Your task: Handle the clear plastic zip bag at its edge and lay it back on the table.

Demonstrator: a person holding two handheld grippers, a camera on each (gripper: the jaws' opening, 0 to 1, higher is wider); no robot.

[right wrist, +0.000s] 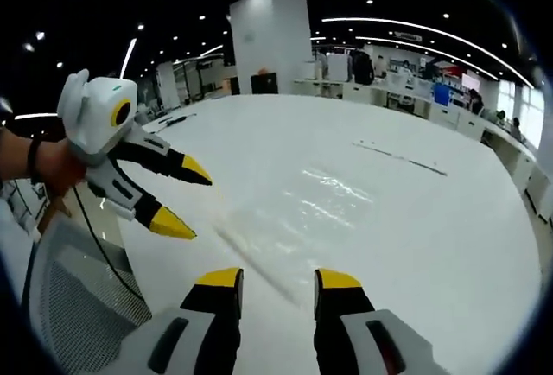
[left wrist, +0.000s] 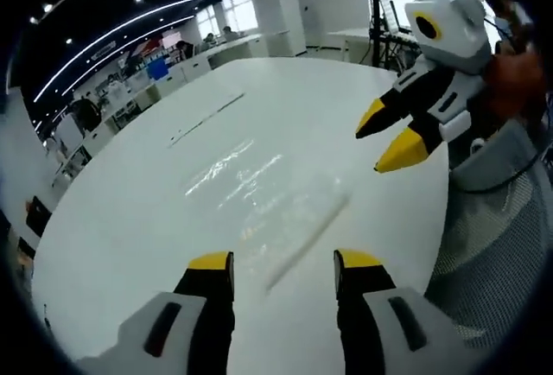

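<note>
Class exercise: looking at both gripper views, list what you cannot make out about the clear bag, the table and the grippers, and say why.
- Clear plastic zip bag: outline fades into glare on the round white table; contents unreadable, left gripper view.
- Bag's zip strip: near end hidden behind the right gripper, right gripper view.
- Left gripper: body cut off by the bottom edge.
- Thin dark strip: too small to identify.

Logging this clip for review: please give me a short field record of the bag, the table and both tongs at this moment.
bag: clear zip bag lying flat on the white table, zip strip nearest both tongs
left tongs: open, empty, above the bag's near edge
right tongs: open, empty, above the same edge
contact: neither appears to touch the bag
other: thin strip lying farther back on the table
</note>
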